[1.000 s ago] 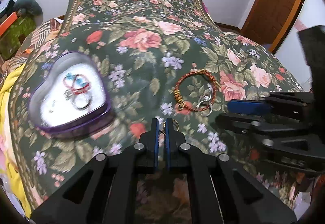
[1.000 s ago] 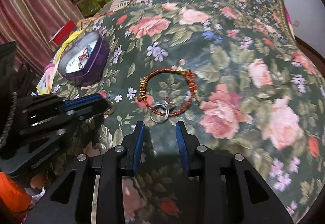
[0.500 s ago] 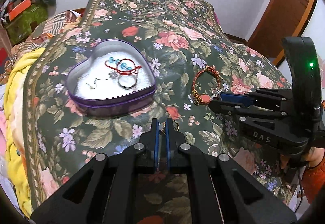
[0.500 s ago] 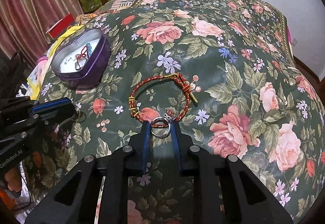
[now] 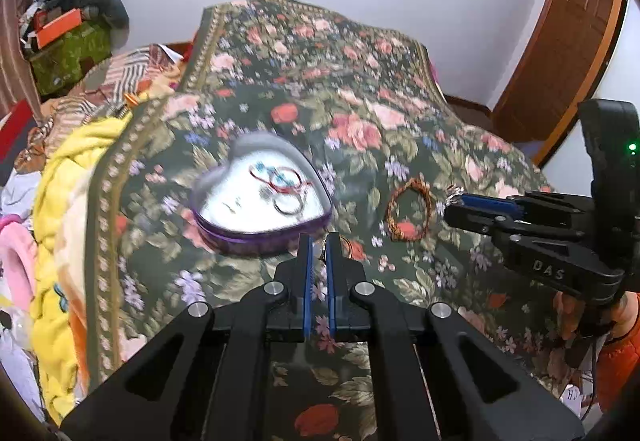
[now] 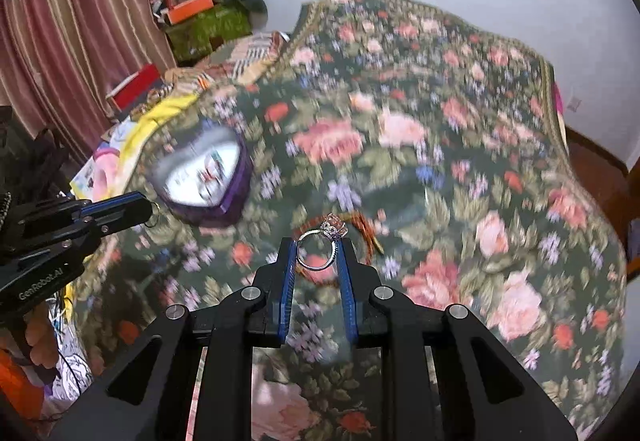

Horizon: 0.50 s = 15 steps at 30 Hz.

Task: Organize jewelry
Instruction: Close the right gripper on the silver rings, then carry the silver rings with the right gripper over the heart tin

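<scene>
Ring (image 6: 318,251) clamped between right gripper (image 6: 318,255) jaws; bracelet (image 5: 409,214) beneath.

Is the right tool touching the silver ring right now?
Touching. In the right wrist view the silver ring sits clamped between the right tool's two blue pads, its band pressed against both, lifted above the floral bedspread.

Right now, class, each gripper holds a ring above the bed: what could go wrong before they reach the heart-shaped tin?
1. The silver ring sits edge-on between the right gripper fingertips; it may slip onto the busy floral bedspread.
2. The left gripper barely pinches its gold ring.
3. The heart-shaped tin rests on soft bedding; it might tip.
</scene>
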Tool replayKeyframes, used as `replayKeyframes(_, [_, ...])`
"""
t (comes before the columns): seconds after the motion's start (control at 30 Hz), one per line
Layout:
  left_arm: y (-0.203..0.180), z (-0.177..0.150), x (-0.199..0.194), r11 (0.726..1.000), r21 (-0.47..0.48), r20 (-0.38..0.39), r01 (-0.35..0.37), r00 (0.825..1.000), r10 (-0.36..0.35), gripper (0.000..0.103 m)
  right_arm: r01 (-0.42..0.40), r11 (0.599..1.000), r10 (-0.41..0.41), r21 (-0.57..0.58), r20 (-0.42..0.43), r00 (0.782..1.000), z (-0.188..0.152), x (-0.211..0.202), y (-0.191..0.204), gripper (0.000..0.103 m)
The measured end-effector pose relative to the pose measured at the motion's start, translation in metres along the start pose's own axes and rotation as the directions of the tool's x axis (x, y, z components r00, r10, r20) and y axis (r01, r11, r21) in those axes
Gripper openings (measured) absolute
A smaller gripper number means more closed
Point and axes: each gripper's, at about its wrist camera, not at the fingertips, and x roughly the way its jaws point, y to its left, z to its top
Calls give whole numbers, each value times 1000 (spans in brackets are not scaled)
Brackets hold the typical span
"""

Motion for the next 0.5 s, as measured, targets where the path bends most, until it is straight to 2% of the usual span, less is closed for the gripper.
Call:
replayKeyframes(0.23, [16, 15, -27, 999, -28, 73, -34, 997, 36, 4, -53, 999, 54, -14, 67, 996, 18, -4, 31, 19])
replayKeyframes(0.5, [36, 21, -45, 995, -63, 114, -75, 990, 82, 4, -129, 991, 131, -38, 47, 990, 22, 19, 65, 19])
